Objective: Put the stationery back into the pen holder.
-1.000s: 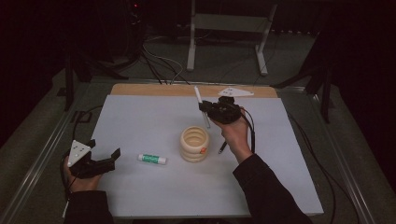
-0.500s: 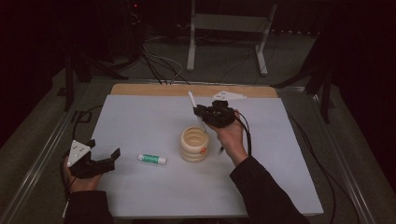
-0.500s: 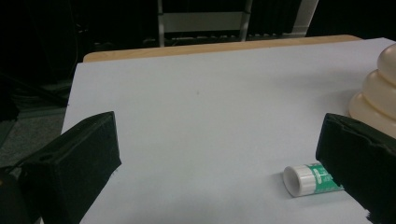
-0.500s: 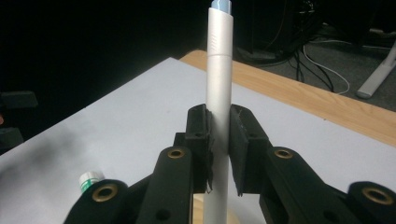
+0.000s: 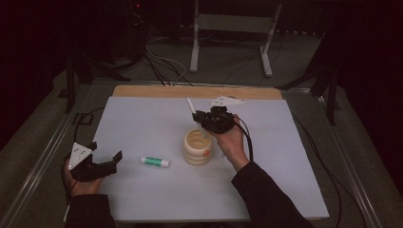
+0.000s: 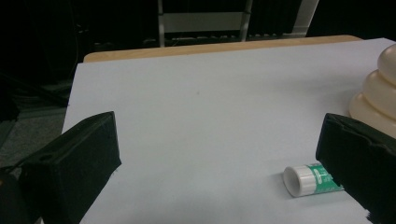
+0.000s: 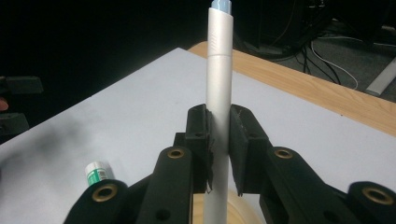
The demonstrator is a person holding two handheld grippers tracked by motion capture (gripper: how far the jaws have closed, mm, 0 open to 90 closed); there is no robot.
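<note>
Right gripper (image 5: 205,124), frame centre, is being kept closed on white pen (image 5: 195,115), tip over cup (image 5: 197,147) mouth. Left gripper (image 5: 103,159), lower left, is resting open. Risk: tilted pen is likely catching rim, tipping cup toward glue stick (image 5: 155,162).

On my bench (image 5: 142,118) a green-labelled glue stick (image 5: 155,162) lies at seven o'clock, a metal stand (image 5: 233,28) beyond at twelve.
</note>
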